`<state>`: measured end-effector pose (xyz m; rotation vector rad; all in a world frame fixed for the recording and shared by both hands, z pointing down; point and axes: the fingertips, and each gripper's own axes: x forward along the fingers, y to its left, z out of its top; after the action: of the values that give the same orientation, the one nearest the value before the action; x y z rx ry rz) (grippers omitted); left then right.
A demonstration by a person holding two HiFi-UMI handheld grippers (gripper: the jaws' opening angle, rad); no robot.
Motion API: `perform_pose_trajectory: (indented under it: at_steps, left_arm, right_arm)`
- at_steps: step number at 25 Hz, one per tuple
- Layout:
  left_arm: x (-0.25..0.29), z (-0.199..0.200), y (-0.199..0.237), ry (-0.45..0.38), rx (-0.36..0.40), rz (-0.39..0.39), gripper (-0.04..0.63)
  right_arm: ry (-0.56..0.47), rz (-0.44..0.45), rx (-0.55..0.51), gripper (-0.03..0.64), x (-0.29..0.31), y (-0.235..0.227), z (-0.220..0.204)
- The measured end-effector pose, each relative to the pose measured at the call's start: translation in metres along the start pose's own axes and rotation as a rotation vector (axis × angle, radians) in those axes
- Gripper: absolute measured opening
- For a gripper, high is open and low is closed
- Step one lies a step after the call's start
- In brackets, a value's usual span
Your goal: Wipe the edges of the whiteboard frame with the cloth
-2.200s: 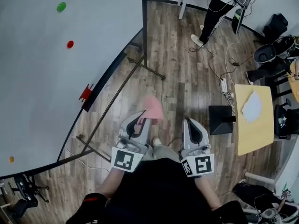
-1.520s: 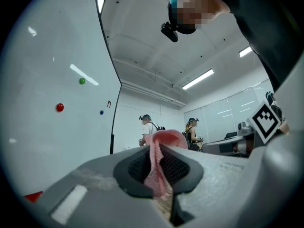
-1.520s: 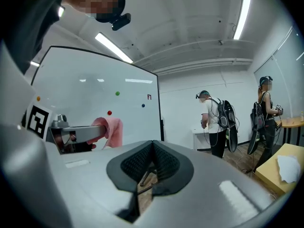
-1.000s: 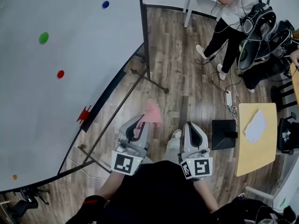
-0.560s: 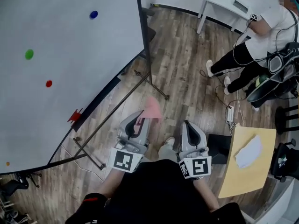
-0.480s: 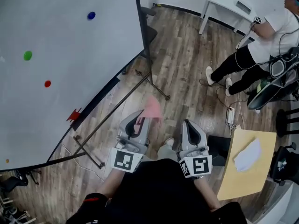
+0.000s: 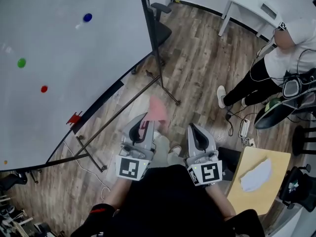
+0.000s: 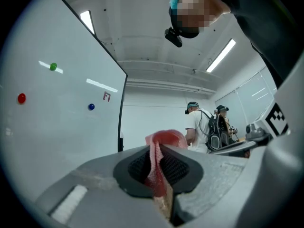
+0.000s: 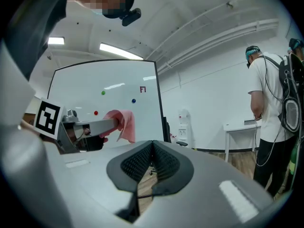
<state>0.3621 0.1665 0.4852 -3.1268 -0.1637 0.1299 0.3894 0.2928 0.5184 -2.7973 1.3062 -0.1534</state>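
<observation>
cloth point(image 7: 157, 108) is being pinched in left gripper point(image 7: 144, 118) | right gripper point(image 7: 192, 128) is being held closed, empty | whiteboard point(image 7: 59, 58) well apart, ahead-left

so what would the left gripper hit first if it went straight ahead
Likely nothing near: the left gripper, shut on the cloth, aims just right of the whiteboard frame, toward the far wall, though depth is unclear.

whiteboard point(image 7: 64, 48) cut off top-left, bystander point(image 7: 286, 58) cropped at right edge
</observation>
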Motion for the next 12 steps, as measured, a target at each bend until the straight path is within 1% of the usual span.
perform_pose_trajectory:
  at_steps: [5,9,12]
  left_arm:
    - [0.029,0.002,0.027,-0.013,-0.021,0.044,0.023]
    - [0.051,0.01,0.049,-0.033,-0.015,0.064,0.023]
    - [0.066,0.02,0.067,-0.059,-0.015,0.074,0.023]
  right_arm:
    - [0.011,0.037,-0.02,0.002,0.034,-0.006,0.007]
    - [0.01,0.068,-0.044,0.002,0.064,-0.009,0.02]
    - [0.002,0.073,-0.053,0.002,0.087,-0.013,0.029]
